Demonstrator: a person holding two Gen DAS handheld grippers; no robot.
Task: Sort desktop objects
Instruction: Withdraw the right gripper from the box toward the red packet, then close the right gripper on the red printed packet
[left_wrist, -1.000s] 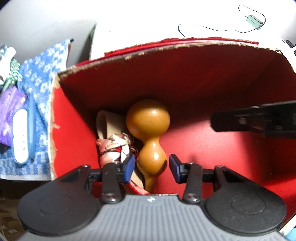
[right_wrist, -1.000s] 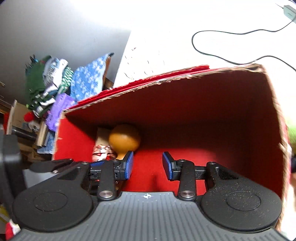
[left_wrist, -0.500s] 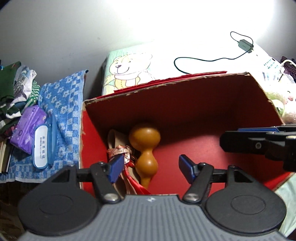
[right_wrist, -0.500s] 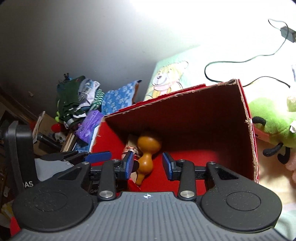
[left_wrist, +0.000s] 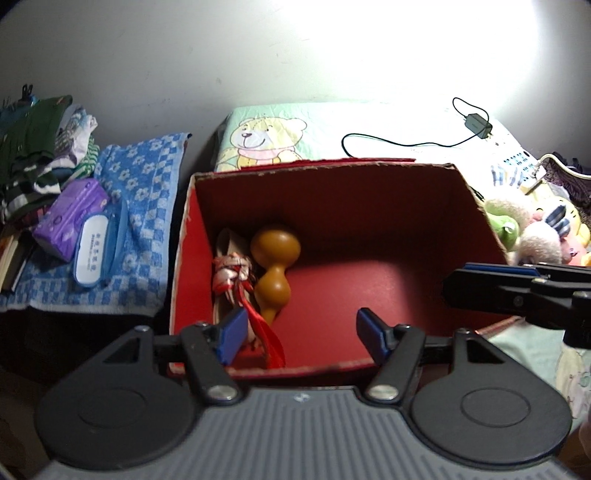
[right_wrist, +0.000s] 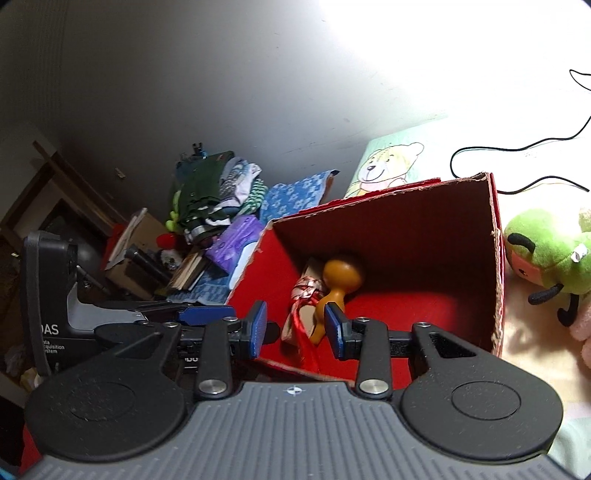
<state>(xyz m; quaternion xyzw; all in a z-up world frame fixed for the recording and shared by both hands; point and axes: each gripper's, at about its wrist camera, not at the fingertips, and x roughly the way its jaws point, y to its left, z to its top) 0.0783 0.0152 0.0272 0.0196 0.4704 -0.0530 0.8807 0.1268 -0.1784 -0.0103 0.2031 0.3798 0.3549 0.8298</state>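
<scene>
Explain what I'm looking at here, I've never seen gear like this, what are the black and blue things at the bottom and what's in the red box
There is no robot: a person holds one gripping tool in each hand, and each carries a wide-angle camera looking along its two blue-padded fingers. One picture comes from the left tool, the other from the right tool. Both are open and hold nothing.

Ahead stands an open red box. Inside, toward its left wall, lie a brown gourd and, beside it, a bundle tied with red and white ribbon.

Outside the box, on its left, a purple packet lies on a blue checked towel; on its right sits a green plush toy.
</scene>
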